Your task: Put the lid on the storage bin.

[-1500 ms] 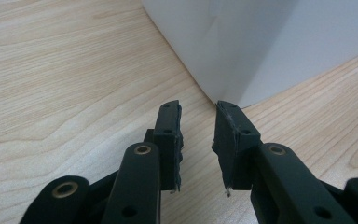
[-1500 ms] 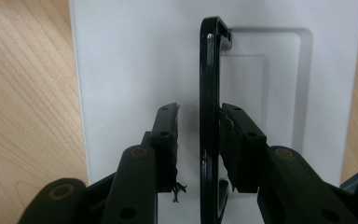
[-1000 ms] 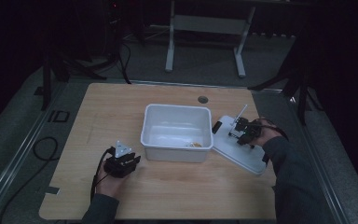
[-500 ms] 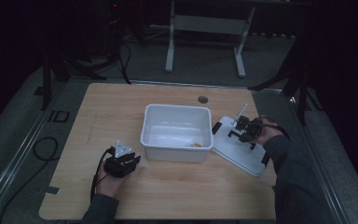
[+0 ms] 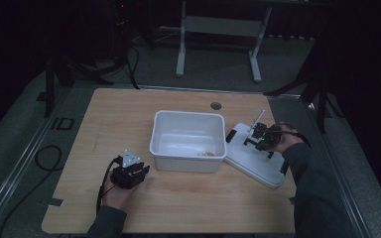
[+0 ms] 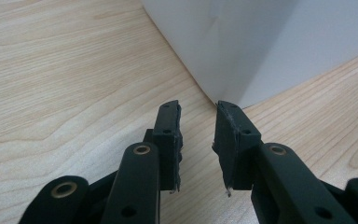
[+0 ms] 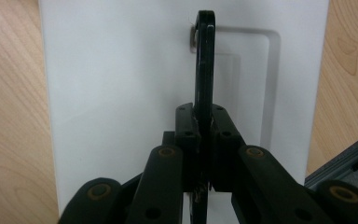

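Right hand-held gripper (image 7: 204, 140) pinching black flat tool (image 7: 204, 70), left hand-held gripper (image 6: 198, 140) spread, no writing legible

Your left gripper (image 5: 129, 171) is a black block topped with a grey three-cornered plate, a black cable looping off at seven o'clock. Your right gripper (image 7: 203, 116) has matte black jaws on linked arms with brass-ringed pivot holes. You wear dark grey long sleeves (image 5: 310, 183) on both arms.
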`<action>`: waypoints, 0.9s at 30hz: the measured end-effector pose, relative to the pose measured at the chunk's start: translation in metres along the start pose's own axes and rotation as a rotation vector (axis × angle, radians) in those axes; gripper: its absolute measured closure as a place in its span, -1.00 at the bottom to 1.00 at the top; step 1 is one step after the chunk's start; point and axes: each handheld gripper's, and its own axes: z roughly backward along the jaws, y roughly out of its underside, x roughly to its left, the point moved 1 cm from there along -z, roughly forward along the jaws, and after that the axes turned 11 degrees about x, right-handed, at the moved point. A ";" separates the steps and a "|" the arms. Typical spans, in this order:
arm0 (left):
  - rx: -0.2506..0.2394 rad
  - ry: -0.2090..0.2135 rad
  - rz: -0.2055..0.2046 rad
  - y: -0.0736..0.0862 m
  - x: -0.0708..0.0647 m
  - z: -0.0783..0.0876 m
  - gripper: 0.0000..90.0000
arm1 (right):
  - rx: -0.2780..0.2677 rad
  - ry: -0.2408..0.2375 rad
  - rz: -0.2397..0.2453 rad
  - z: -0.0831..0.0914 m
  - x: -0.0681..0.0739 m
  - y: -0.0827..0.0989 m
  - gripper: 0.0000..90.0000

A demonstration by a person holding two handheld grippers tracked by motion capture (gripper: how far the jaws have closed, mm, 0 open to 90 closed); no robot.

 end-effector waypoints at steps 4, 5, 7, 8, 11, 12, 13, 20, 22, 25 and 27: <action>-0.001 0.000 0.000 0.000 0.000 0.000 0.57 | 0.002 0.003 0.006 0.003 -0.001 0.001 0.88; 0.000 0.000 0.000 0.000 0.000 0.000 0.57 | 0.000 0.003 0.005 0.004 -0.001 0.002 0.88; 0.000 0.000 0.000 0.000 0.000 0.000 0.57 | -0.003 0.006 0.005 0.005 -0.002 0.003 0.88; 0.000 0.000 0.001 0.000 0.000 0.000 0.57 | -0.003 0.005 0.004 0.005 -0.002 0.003 0.88; 0.000 0.001 0.000 0.000 0.000 0.000 0.57 | 0.000 0.006 0.008 0.007 -0.002 0.005 0.88; -0.001 0.001 0.001 0.000 0.000 -0.001 0.57 | -0.002 0.005 0.009 0.007 -0.002 0.005 0.88; -0.001 0.001 0.001 0.000 0.000 -0.001 0.57 | -0.002 0.005 0.009 0.008 -0.002 0.005 0.88; 0.000 0.001 0.001 0.000 0.000 -0.001 0.57 | -0.004 0.007 0.017 0.011 -0.002 0.006 0.88; -0.001 0.001 0.001 0.000 0.000 -0.001 0.57 | -0.005 0.007 0.019 0.012 -0.002 0.007 0.88; 0.000 0.000 0.000 0.000 0.000 0.000 0.57 | -0.007 0.011 0.026 0.014 -0.001 0.008 0.88; 0.000 0.000 0.000 0.000 0.000 0.000 0.57 | -0.009 0.014 0.026 0.015 -0.001 0.008 0.88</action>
